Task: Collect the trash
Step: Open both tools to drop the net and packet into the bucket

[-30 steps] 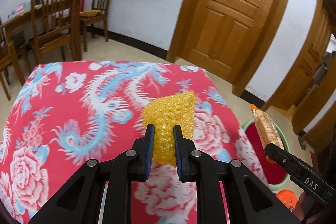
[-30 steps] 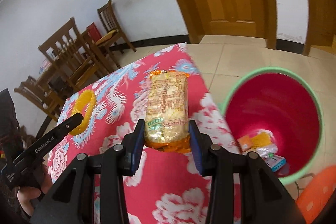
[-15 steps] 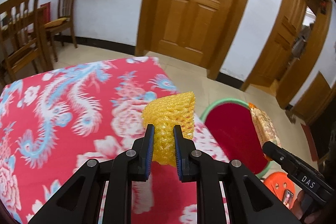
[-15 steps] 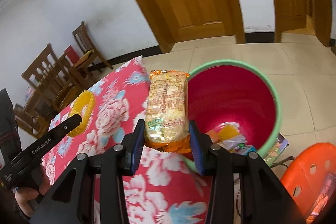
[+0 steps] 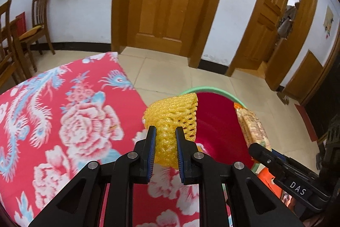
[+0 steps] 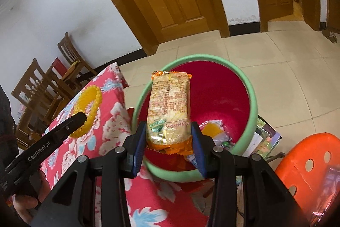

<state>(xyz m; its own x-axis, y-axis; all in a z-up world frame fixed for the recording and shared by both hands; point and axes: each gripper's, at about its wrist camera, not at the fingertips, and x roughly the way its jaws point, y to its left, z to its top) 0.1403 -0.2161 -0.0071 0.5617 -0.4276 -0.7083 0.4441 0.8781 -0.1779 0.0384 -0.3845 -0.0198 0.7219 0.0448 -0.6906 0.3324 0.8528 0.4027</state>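
Observation:
My left gripper (image 5: pixel 165 142) is shut on a yellow foam fruit net (image 5: pixel 173 114) and holds it above the table's right edge, beside the bin. The net also shows in the right wrist view (image 6: pixel 90 109). My right gripper (image 6: pixel 167 142) is shut on an orange snack packet (image 6: pixel 169 107) and holds it over the open red bin with a green rim (image 6: pixel 250 95). The packet (image 5: pixel 252 127) and bin (image 5: pixel 214 120) also show in the left wrist view. Several pieces of trash (image 6: pixel 214 131) lie at the bin's bottom.
The table has a red floral cloth (image 5: pixel 63 120). An orange plastic stool (image 6: pixel 306 163) stands right of the bin. Wooden chairs (image 6: pixel 42 86) stand by the far wall, wooden doors (image 5: pixel 167 5) behind. The floor is tiled (image 6: pixel 286 78).
Both grippers have swung right, from over the table toward the bin. The snack packet now hangs over the bin's opening; the foam net is at the table's edge next to the bin.

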